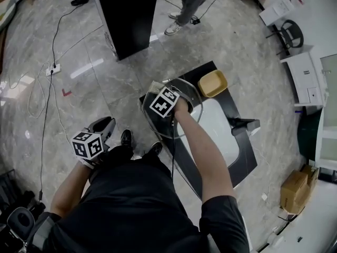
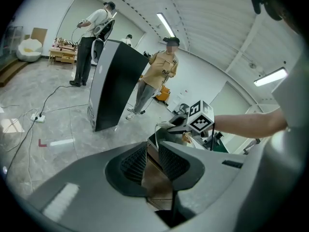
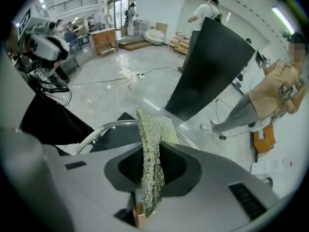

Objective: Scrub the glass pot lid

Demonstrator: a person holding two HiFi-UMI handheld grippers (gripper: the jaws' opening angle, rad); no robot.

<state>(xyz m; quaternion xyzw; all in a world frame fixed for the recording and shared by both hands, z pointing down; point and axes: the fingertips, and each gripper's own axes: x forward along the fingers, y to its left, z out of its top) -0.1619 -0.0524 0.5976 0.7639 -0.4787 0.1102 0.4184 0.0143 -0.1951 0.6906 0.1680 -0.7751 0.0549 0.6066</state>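
Observation:
The glass pot lid (image 1: 159,125) sits at the near-left end of a black counter (image 1: 239,157), its rim reaching past the counter's edge. My right gripper (image 1: 158,94) is over the lid, shut on a silvery-green scrubbing cloth (image 1: 154,87). In the right gripper view the cloth (image 3: 153,129) hangs out between the jaws of that gripper (image 3: 152,153), over the lid's rim (image 3: 104,128); whether it touches the glass I cannot tell. My left gripper (image 1: 107,125) is off to the left above the floor, away from the lid, its jaws (image 2: 152,151) shut on nothing.
A white sink basin (image 1: 217,126) fills the counter's middle, with a yellow bowl (image 1: 212,83) at its far end. A tall black panel (image 1: 129,15) stands on the floor beyond. Cables and a power strip (image 1: 52,67) lie at left. A person (image 1: 187,4) stands nearby.

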